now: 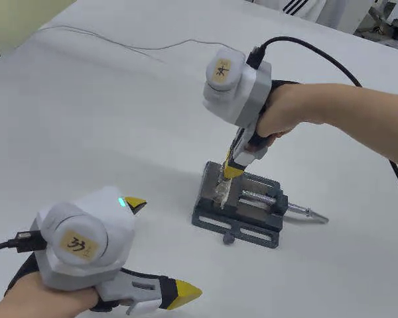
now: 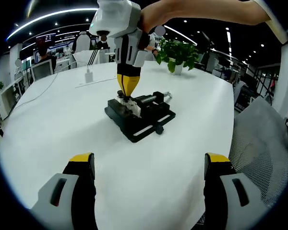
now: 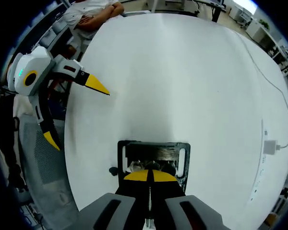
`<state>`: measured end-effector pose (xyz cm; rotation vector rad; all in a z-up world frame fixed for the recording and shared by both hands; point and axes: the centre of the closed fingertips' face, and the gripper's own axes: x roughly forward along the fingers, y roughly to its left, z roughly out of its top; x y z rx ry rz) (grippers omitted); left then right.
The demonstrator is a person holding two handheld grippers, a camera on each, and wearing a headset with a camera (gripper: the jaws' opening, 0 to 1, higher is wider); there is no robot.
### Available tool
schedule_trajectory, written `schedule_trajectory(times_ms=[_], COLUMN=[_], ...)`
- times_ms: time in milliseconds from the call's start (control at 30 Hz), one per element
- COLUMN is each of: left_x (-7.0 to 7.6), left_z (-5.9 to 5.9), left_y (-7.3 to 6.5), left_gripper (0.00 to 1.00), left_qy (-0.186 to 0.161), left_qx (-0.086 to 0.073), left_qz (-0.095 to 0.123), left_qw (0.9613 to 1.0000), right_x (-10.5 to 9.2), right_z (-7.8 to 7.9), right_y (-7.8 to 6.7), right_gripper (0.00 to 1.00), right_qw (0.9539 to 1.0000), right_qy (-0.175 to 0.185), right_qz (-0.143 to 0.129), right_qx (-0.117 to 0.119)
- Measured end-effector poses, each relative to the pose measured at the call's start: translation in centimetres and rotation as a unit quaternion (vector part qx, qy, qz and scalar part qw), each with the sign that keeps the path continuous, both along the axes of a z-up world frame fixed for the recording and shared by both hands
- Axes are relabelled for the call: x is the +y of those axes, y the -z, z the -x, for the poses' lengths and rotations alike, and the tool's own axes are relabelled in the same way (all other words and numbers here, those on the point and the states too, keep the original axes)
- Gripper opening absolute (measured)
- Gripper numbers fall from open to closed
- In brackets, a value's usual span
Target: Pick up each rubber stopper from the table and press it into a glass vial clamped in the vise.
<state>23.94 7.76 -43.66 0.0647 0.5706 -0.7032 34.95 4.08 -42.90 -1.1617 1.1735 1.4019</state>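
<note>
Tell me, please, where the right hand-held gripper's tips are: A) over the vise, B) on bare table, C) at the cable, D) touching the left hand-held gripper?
A: the right hand-held gripper points its shut yellow tips down into the vise.

One vise (image 1: 239,213), one table (image 1: 86,132), one potted plant (image 2: 178,52), and two claws: left claw (image 1: 160,248), right claw (image 1: 231,171).

My left tool (image 1: 162,247) and right tool (image 1: 231,171) are smooth plastic; vise (image 1: 237,213) dark matt metal; worktop (image 1: 86,132) smooth white.
</note>
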Motion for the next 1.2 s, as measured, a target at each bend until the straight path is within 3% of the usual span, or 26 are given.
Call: schedule_trajectory(times_ms=[200, 567, 800, 867, 967, 1200], left_x=[0.0, -0.2, -0.3, -0.3, -0.4, -0.3], left_z=[0.2, 0.4, 0.7, 0.8, 0.8, 0.8], left_y=[-0.4, -0.7, -0.7, -0.6, -0.6, -0.7], left_gripper=[0.94, 0.94, 0.94, 0.94, 0.94, 0.94], left_qy=[0.001, 0.009, 0.01, 0.009, 0.009, 0.006], left_qx=[-0.005, -0.013, -0.013, -0.012, -0.012, -0.015], left_qz=[-0.004, -0.011, -0.011, -0.01, -0.009, -0.007], left_qw=[1.0, 0.9998, 0.9998, 0.9998, 0.9998, 0.9998], right_x=[-0.2, 0.1, 0.0, 0.0, -0.1, -0.8], right_z=[-0.6, -1.0, -1.0, -0.3, -0.8, 0.5], right_y=[0.0, 0.1, 0.3, 0.2, -0.2, -1.1], right_gripper=[0.0, 0.0, 0.0, 0.05, 0.16, 0.33], right_qw=[0.9996, 0.9956, 0.9942, 0.9945, 0.9914, 0.9867], right_qy=[0.016, 0.017, -0.001, -0.005, -0.02, 0.009], right_qz=[-0.024, -0.083, -0.094, -0.097, -0.109, -0.15], right_qx=[-0.002, -0.041, -0.053, -0.039, -0.069, -0.061])
